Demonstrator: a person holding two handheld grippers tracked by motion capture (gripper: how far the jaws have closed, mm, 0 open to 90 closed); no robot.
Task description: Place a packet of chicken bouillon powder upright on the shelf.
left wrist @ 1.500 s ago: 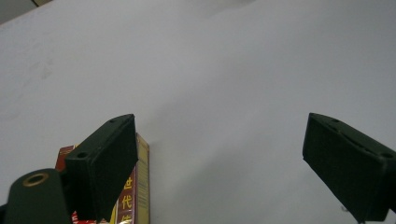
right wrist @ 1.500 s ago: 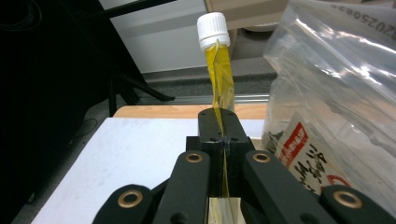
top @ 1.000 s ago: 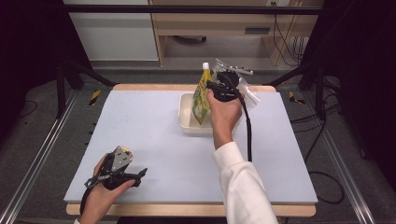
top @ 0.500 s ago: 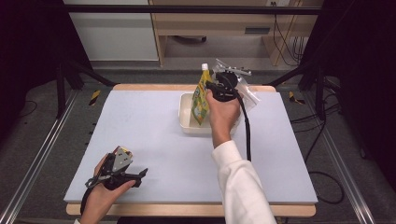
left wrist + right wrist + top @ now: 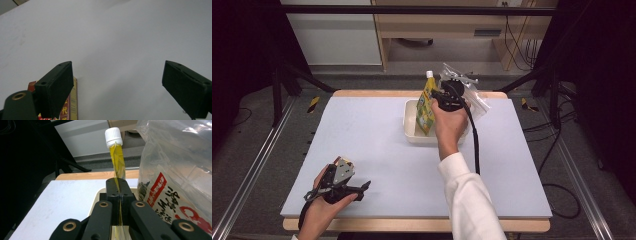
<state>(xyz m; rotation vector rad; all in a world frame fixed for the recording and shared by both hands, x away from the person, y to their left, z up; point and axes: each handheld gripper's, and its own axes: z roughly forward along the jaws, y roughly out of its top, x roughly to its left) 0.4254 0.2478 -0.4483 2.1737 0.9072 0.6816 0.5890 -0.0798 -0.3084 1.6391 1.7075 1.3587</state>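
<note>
Yellow spouted pouch (image 5: 427,107) stands upright, cap up, over the white tray (image 5: 412,131) at upper centre, pinched edge-on in my right tool (image 5: 445,98), while my left tool (image 5: 343,181), spread empty, rests lower left on the bench (image 5: 362,140).

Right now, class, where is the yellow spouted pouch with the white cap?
In the high view the yellow spouted pouch stands upright in the white tray at the table's far middle, pinched by the right gripper, with a clear plastic bag just to its right.
</note>
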